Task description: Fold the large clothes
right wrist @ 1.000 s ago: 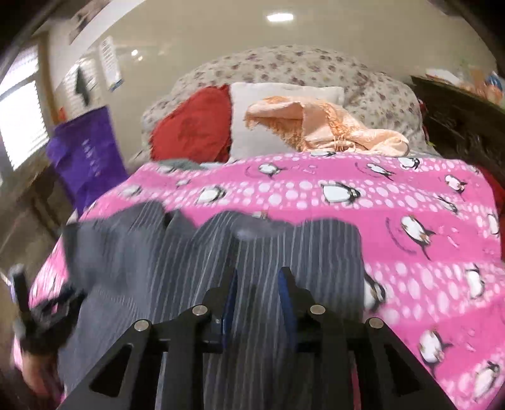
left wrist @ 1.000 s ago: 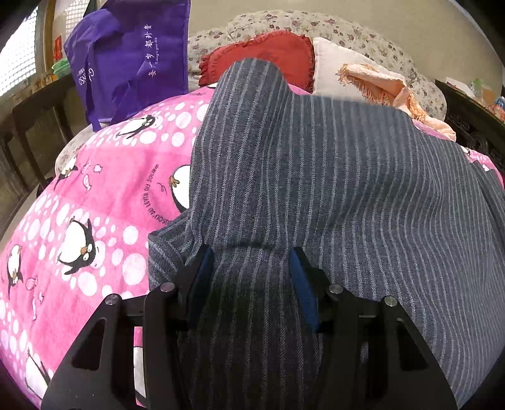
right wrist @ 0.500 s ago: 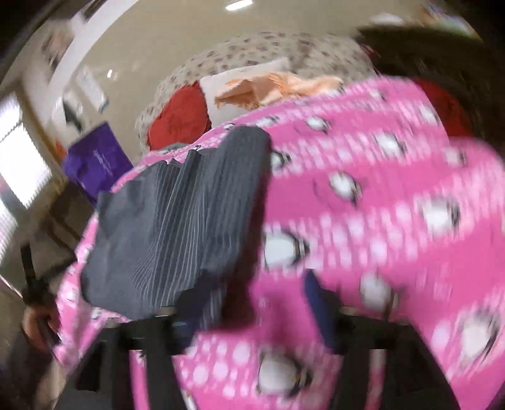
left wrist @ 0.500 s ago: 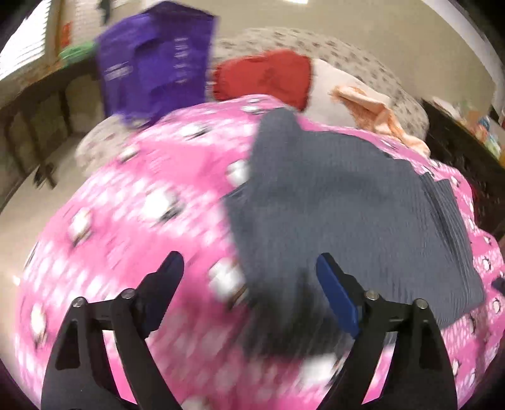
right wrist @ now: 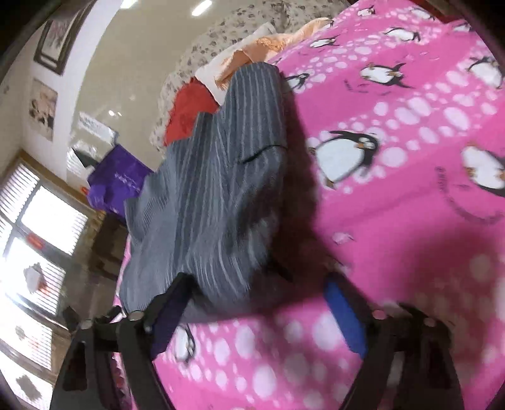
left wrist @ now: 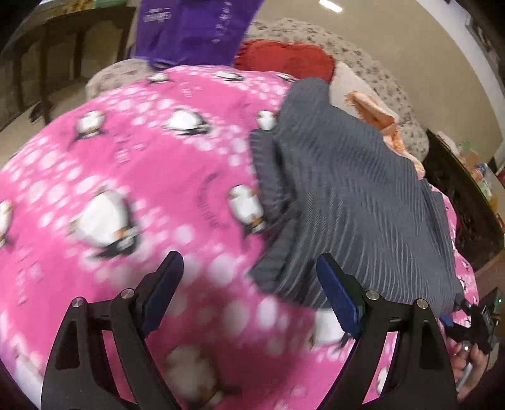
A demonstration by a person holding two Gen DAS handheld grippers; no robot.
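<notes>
While the grey pinstriped garment (left wrist: 353,202) lies folded on the pink penguin blanket (left wrist: 126,189) | my left tool (left wrist: 249,290) spread, nothing between | my right tool (right wrist: 255,302) jaws just opened, spread, garment's edge near its left finger | red cushion (left wrist: 284,56), purple bag (left wrist: 192,28) behind.

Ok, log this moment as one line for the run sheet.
left gripper: open, empty | right gripper: open, jaws just widened, nothing pinched | grey striped garment: lying folded on pink blanket
</notes>
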